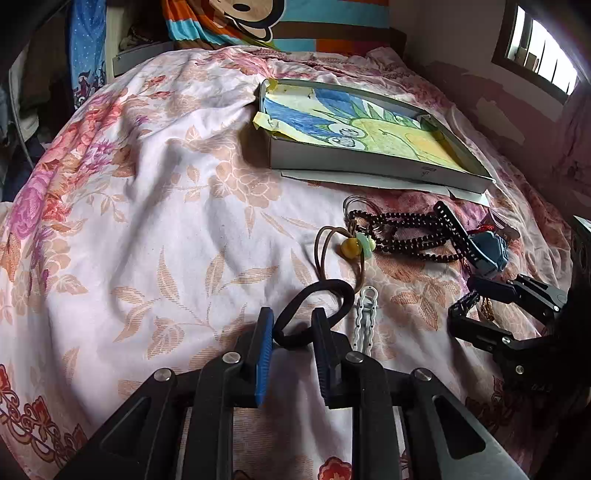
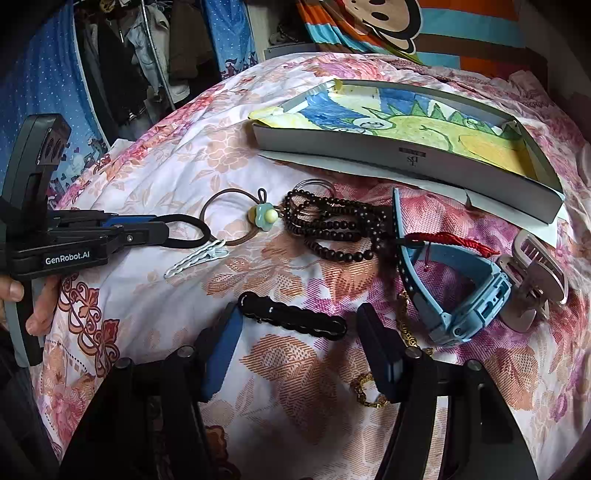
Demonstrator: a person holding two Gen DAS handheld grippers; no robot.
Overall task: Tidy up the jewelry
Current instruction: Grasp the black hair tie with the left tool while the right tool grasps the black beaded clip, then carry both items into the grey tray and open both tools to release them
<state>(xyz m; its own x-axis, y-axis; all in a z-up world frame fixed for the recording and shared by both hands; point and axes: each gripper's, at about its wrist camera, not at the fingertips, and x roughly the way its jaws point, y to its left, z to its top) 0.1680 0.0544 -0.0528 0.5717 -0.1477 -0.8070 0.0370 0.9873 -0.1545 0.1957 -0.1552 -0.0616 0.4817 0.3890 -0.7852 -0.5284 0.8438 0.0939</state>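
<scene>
Jewelry lies on a floral bedspread. My left gripper is shut on a black hair tie, also seen in the right wrist view. My right gripper is open, its fingers on either side of a black hair clip. Nearby lie a white clip, a brown hair tie with a flower bead, a dark bead necklace, a blue watch, a gold chain and a grey claw clip. A shallow grey box lined with a drawing lies behind them.
A striped cartoon pillow sits at the head of the bed. Clothes hang in a wardrobe to the left. A window is on the right wall. Bare bedspread stretches left of the jewelry.
</scene>
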